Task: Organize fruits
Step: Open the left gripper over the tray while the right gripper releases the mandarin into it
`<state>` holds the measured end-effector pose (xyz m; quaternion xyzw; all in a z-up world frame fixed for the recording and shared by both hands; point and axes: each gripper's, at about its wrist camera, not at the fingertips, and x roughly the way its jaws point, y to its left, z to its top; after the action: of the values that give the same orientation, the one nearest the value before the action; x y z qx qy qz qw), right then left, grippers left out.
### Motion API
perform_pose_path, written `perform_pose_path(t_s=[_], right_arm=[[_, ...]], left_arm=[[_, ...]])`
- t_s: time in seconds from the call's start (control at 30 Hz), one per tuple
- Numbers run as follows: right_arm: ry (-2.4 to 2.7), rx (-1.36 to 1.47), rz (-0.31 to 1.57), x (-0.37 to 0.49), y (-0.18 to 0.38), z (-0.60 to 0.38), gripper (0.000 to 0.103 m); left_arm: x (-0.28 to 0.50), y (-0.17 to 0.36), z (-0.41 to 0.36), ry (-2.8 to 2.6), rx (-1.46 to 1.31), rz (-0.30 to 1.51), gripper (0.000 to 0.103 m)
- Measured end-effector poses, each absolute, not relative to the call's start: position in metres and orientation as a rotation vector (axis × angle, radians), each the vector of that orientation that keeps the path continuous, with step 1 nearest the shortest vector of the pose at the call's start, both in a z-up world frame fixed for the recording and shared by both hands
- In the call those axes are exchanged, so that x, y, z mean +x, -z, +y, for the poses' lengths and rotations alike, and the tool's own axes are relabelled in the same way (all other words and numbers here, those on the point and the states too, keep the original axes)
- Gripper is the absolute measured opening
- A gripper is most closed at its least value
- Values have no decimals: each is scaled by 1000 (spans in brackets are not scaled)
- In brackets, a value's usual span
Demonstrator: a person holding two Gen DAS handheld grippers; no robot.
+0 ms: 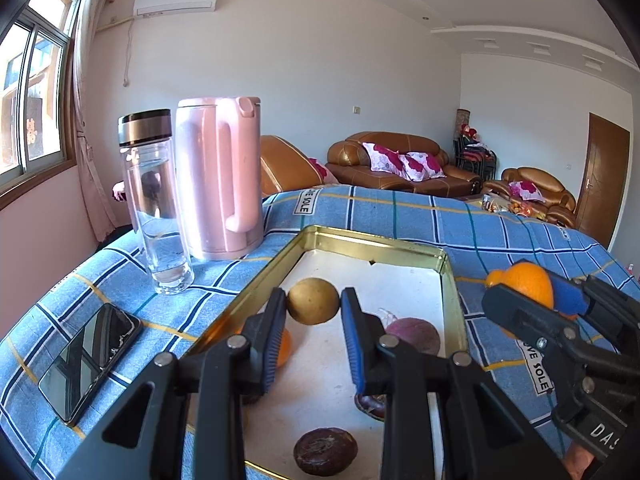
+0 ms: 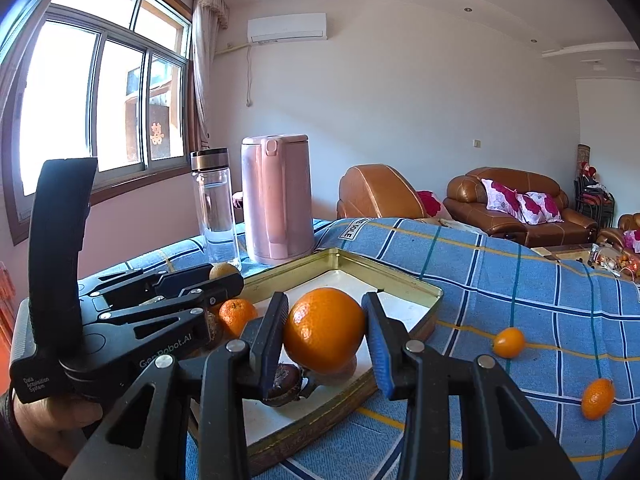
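Note:
My left gripper (image 1: 313,300) is shut on a yellow-green round fruit (image 1: 313,301), held above the gold-rimmed tin tray (image 1: 372,243). Over the tray's near right edge, my right gripper (image 2: 325,330) is shut on a large orange (image 2: 324,330); it also shows in the left wrist view, the orange (image 1: 524,280) at the right. In the tray lie a small orange (image 2: 237,315), a purple fruit (image 1: 414,335) and dark brown fruits (image 1: 325,451). Two kumquats (image 2: 509,342) (image 2: 597,398) lie on the blue checked cloth right of the tray.
A pink kettle (image 1: 220,178) and a clear water bottle (image 1: 154,200) stand at the tray's far left corner. A black phone (image 1: 90,358) lies on the cloth at the left. The cloth (image 2: 520,280) stretches free to the right. Sofas stand beyond the table.

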<state>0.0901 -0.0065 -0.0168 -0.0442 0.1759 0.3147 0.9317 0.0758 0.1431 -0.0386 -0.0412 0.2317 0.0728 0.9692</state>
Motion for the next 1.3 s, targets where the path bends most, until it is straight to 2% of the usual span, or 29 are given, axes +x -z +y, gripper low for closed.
perform_pose_path(t_s=[1.3], right_arm=[[-727, -141, 523, 105, 52, 33, 41]], left_arm=[[90, 73, 165, -182, -56, 632, 29]])
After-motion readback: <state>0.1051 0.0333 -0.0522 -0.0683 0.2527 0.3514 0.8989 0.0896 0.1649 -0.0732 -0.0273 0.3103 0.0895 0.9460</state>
